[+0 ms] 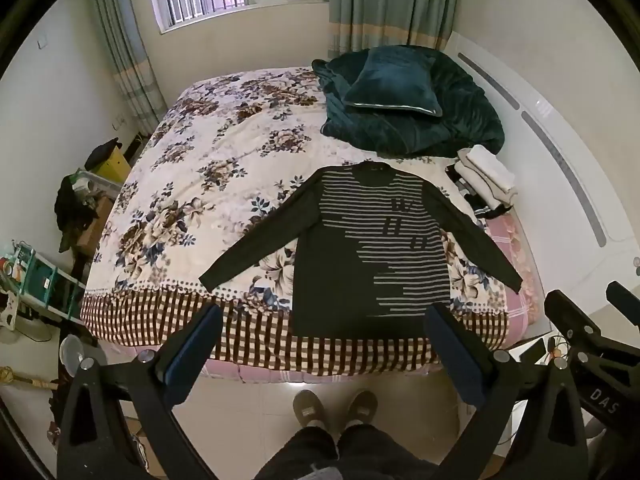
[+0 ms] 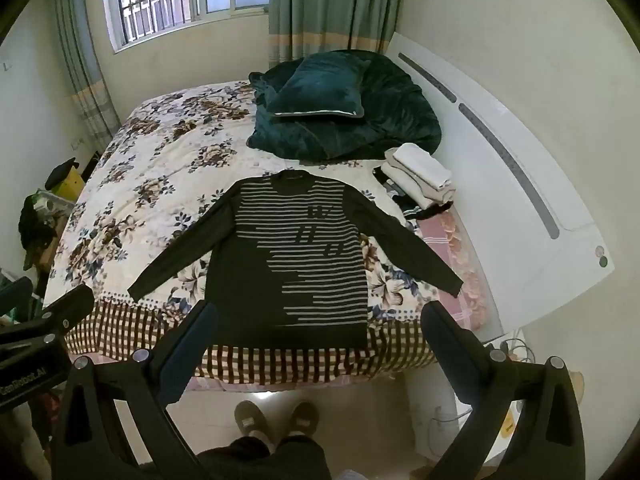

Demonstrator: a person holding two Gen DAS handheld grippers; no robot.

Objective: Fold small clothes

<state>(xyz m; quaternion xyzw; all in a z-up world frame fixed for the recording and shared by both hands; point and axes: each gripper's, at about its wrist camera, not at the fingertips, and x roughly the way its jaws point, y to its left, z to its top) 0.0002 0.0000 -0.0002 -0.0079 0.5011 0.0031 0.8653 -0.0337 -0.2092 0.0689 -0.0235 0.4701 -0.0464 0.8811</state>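
Lying flat at the bed's (image 1: 168,184) near edge, the sweater (image 1: 360,264) looks soft, limp knit (judgement); grasp cuffs or hem. Left gripper (image 1: 324,356) and right gripper (image 2: 320,356) released, empty.

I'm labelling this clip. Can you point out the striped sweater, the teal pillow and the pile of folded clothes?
striped sweater (image 1: 376,248), left wrist view, on its chest.
teal pillow (image 2: 320,88), right wrist view, on its face.
pile of folded clothes (image 2: 420,172), right wrist view, on the white top piece.
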